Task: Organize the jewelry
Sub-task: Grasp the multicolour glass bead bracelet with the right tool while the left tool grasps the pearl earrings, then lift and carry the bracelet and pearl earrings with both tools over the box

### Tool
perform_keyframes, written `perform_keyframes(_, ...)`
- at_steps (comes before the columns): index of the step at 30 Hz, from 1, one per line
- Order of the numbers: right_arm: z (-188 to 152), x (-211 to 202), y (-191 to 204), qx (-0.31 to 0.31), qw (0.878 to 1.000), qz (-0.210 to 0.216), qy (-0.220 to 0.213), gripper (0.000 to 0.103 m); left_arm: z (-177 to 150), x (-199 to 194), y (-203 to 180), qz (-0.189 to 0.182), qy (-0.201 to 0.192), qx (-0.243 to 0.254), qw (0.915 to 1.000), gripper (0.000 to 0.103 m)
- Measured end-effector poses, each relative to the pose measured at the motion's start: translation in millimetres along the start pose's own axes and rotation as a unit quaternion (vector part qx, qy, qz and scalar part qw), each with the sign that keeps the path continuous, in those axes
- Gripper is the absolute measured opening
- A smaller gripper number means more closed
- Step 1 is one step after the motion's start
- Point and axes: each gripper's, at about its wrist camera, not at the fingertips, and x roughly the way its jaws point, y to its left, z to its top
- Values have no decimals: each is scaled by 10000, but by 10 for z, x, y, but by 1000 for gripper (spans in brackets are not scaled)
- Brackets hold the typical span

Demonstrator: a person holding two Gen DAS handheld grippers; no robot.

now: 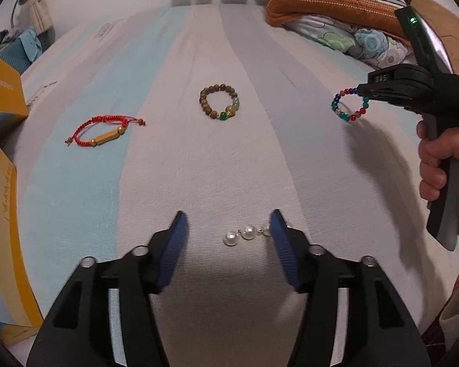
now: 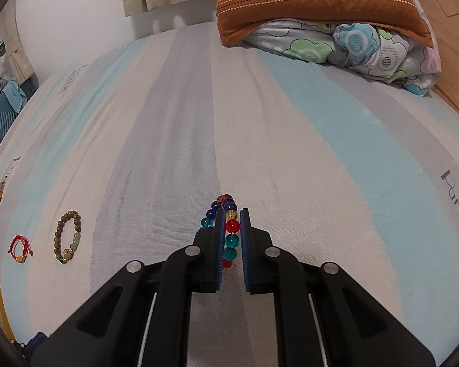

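My right gripper (image 2: 232, 214) is shut on a bracelet of coloured glass beads (image 2: 231, 226) and holds it above the striped bedsheet; in the left wrist view the bracelet (image 1: 348, 105) hangs from the right gripper (image 1: 362, 89). My left gripper (image 1: 229, 217) is open over a pearl string (image 1: 244, 234) that lies on the sheet, with one end by the right finger. A brown wooden bead bracelet (image 1: 219, 101) lies mid-bed, also in the right wrist view (image 2: 68, 236). A red cord bracelet with a gold tube (image 1: 105, 130) lies to its left, also in the right wrist view (image 2: 20, 249).
A yellow and blue box (image 1: 3, 98) stands at the bed's left edge. A striped pillow (image 2: 315, 3) and a folded floral quilt (image 2: 367, 52) lie at the far right. A wooden headboard (image 2: 449, 42) is at the right.
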Motion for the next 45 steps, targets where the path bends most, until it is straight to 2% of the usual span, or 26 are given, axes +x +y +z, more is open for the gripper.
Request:
perform_keyframes(13,-26,0,17,2,10000,12,16,9,-56,116,-82,-186,95,5,9998,65)
perform_keyframes(17,-27,-10,32,-1,10000,13,1,9,-50,134,-82,-186,77,12,9998,62)
perform_keyframes(19,-22,-9,36,-6,10000,16,-2,9,-48,149,-64,-192,86,-22,9998,48)
perform_keyframes(20,-22,-7,34,-6,10000,17,0,9,-40,156,-61,-199,99,-30,9997,45)
perform_keyframes(21,-24,-8,35,-8,10000,17,-1,9,-31,160,-55,-215,104,-36,9997,37)
perform_keyframes(22,-23,-6,34,-8,10000,15,1,9,-22,160,-45,-253,119,-41,9996,24)
perform_keyframes(23,-23,-7,34,0,10000,19,2,9,-15,162,-38,-323,161,-34,9993,20)
perform_keyframes(24,-22,-7,30,8,10000,24,3,9,-9,163,-37,-358,183,-27,9992,13)
perform_keyframes(31,-22,-14,32,10,10000,27,3,9,3,101,-69,-450,156,28,9989,10)
perform_keyframes(45,-16,-29,48,13,10000,35,-18,9,85,-89,-32,-385,-47,25,9992,10)
